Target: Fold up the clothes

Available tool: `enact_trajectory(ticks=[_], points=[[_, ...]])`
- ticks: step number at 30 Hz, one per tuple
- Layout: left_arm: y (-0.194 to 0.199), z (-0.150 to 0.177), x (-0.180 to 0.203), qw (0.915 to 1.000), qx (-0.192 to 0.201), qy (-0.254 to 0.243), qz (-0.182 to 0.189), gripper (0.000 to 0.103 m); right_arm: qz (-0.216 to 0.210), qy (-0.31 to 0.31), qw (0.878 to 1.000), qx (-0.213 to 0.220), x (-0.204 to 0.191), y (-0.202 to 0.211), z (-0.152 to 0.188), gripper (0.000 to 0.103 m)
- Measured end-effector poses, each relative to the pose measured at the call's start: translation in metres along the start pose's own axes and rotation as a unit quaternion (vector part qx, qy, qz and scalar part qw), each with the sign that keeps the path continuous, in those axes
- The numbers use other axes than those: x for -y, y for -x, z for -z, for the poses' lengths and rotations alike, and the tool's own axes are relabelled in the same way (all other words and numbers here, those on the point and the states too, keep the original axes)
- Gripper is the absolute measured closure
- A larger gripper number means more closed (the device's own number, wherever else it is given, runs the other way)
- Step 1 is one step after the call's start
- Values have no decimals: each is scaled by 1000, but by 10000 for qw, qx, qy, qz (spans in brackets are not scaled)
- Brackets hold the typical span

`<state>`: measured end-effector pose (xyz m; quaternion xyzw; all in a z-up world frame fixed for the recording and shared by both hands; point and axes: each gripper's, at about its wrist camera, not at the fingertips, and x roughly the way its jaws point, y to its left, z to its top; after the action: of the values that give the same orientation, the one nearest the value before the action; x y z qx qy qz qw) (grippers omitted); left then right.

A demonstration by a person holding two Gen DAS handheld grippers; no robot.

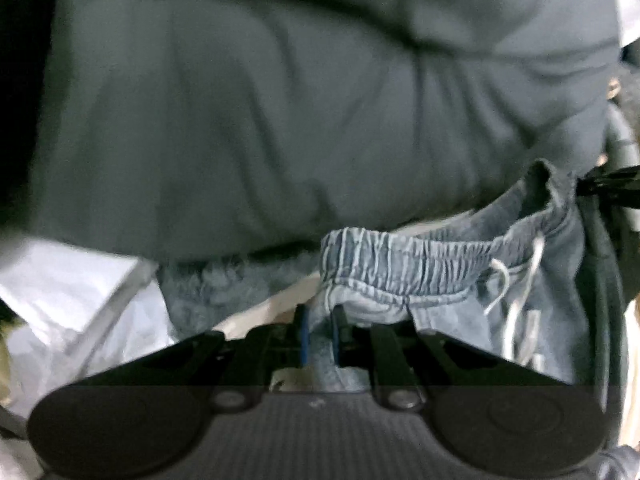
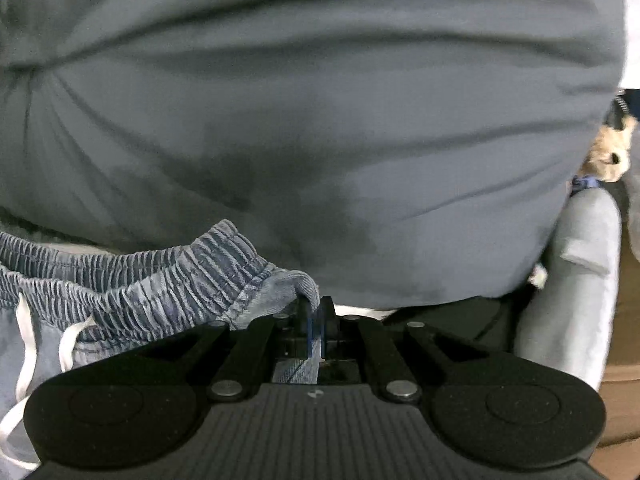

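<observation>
Left wrist: faded denim shorts (image 1: 420, 264), (seemingly drawstring) waistband.

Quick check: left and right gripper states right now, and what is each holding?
Left gripper: closed on the blue shorts below the waistband.
Right gripper: closed on the shorts' waistband end.

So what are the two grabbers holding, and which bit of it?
Both hold the blue shorts by the stretchy waistband. The left gripper pinches one end of it, and the right gripper pinches the other end.
</observation>
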<state>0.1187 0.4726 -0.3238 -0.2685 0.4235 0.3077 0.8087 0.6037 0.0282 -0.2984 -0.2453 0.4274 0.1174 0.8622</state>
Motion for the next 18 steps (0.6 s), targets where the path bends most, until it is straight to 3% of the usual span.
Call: enact_trajectory(ticks=[3,6,9,11,18], points=[[-29,3,-5,9992,-372,21,-142,91,-12,55,9999,-88,-13,-20,6,101],[-54,3,-6,9971,-733,69,-194,82,-26,216,9995,-224,-25,-38,14,97],[-51,0,0,9967,-754,-44,-283,80,-103,141,9995,-249,-27,-37,20,82],[-41,0,3,9967,-728,-85,-342,75,-253,-110,9995,-166,-20,-30,23,66],[9,-4,17,9982,-439,-92,-409,63,-929,-761,9926,195,8,21,42,65]])
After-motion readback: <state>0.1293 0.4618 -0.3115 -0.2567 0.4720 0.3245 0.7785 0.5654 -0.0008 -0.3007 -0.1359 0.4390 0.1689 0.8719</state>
